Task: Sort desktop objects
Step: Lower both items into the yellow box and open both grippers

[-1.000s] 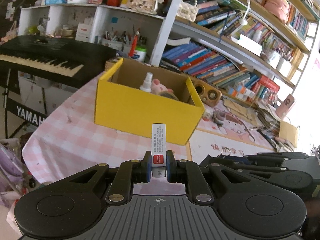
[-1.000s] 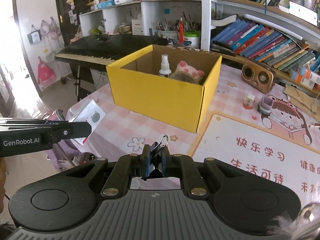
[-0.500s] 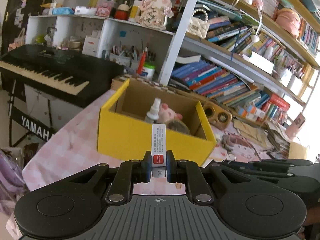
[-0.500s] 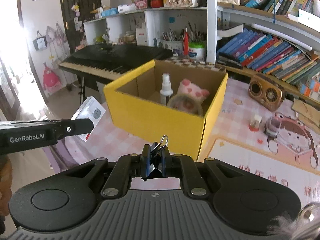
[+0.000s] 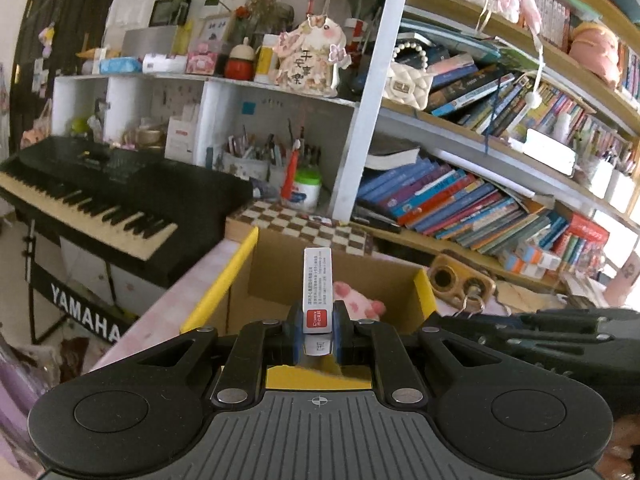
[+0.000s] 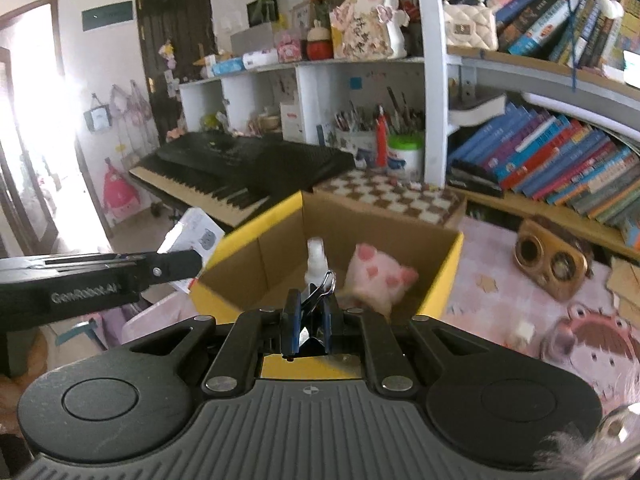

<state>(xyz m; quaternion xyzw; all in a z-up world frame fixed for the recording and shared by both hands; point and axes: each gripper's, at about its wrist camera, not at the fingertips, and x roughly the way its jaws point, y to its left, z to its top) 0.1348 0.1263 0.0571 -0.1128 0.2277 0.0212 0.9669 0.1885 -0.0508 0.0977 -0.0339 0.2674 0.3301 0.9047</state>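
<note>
My left gripper (image 5: 317,330) is clamped tight on a slim white rectangular packet with a red label (image 5: 317,292), which stands upright between the blue-lined pads and sticks up past the fingertips. Straight ahead of and below it is the open yellow cardboard box with a brown inside (image 5: 218,292); its near yellow rim shows just under my fingers. Inside the box, a little to the right of the packet, lies a pink-and-white plush toy with pink spots (image 5: 358,300).

My right gripper (image 6: 307,330) is closed on a black metal binder clip with silver wire handles (image 6: 316,296), the handles pointing up and forward out of the jaws. It too sits over the near edge of the box (image 6: 248,256), whose interior opens directly in front. In there, just beyond the clip, stands a small white spray bottle (image 6: 316,258), with the plush toy (image 6: 374,276) right of it.

To the left of the right gripper, the left one's black arm reaches in from the side with the packet (image 6: 192,228) showing its broad white face. Off to the right of the box, on the pink checked tablecloth (image 6: 480,264), sits a brown wooden speaker with two round openings (image 6: 550,264).
</note>
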